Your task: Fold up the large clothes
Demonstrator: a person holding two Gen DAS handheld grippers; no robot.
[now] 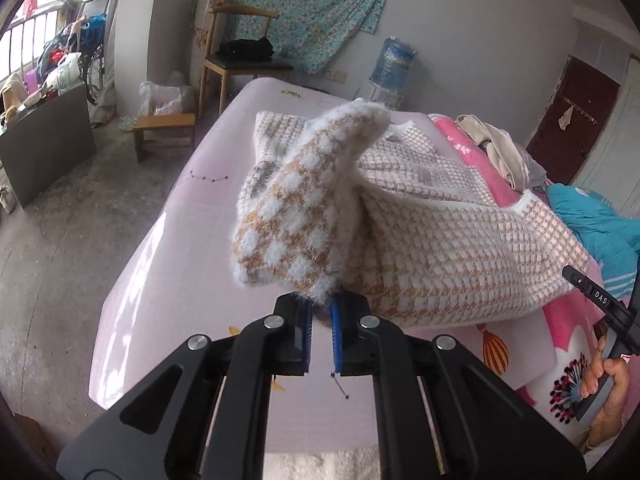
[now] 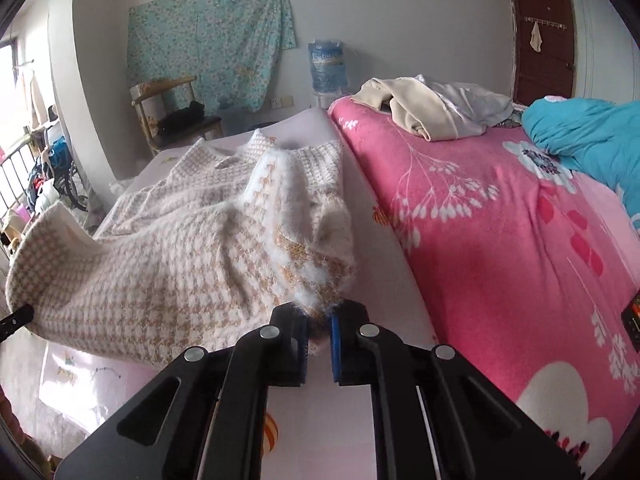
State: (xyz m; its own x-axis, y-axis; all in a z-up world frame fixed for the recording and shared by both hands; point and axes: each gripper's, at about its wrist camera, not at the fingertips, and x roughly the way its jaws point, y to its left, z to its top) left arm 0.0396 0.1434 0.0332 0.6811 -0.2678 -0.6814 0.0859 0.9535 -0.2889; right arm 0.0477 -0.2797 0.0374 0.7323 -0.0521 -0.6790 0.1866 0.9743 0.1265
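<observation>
Each hand-held gripper, left and right, pinches a fuzzy edge of the houndstooth sweater, lifted over the pale pink bed. Only the right view shows the pink floral blanket broadly at 3 o'clock; the left shows a wooden chair at 11 o'clock.

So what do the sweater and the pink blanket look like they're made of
Sweater: seemingly a fuzzy knit, maybe mohair-like or brushed acrylic; loose fibres halo its edges, and the tan-and-white houndstooth looks knitted in. Both grippers, left and right, pinch it.
Blanket: probably plush fleece; matte, softly napped surface with a printed white floral pattern.
</observation>
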